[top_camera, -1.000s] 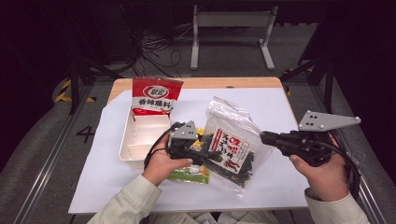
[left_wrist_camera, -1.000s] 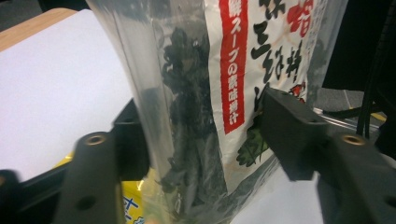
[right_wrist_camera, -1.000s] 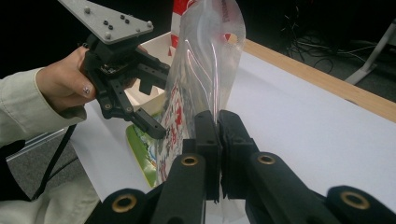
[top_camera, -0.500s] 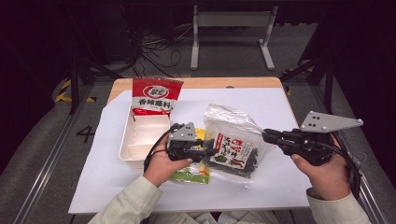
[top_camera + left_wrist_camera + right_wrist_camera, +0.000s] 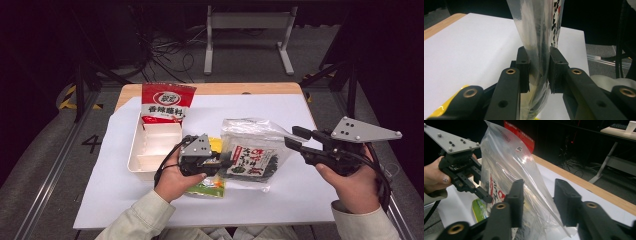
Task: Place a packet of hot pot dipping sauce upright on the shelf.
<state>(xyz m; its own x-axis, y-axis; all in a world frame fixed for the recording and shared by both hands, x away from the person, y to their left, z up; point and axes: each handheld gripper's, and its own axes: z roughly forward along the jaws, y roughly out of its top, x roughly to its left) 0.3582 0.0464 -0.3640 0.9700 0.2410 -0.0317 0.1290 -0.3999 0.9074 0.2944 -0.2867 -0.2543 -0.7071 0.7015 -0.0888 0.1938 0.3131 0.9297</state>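
A clear bag of dark seaweed with a red-and-white label (image 5: 250, 150) hangs just above the white sheet between both hands. My left gripper (image 5: 225, 162) holds the bag's left edge. Its jaws have just been closing, and in the left gripper view the pads (image 5: 524, 71) squeeze the plastic (image 5: 539, 30) between them. My right gripper (image 5: 292, 137) is at the bag's right corner. Its jaws have just been opening, and in the right gripper view they (image 5: 539, 200) stand apart with the loose film (image 5: 506, 162) passing between them, unpressed.
A white divided tray (image 5: 137, 155) lies left of my left hand, with a red seasoning packet (image 5: 167, 102) leaning on its far end. A yellow-green packet (image 5: 210, 186) lies under the left hand. The white sheet (image 5: 280, 205) covers the wooden table (image 5: 210, 89).
The left jaws closed onto the bag's left edge. The right jaws spread open and let go of its right corner. The bag swung from slanted to more level.
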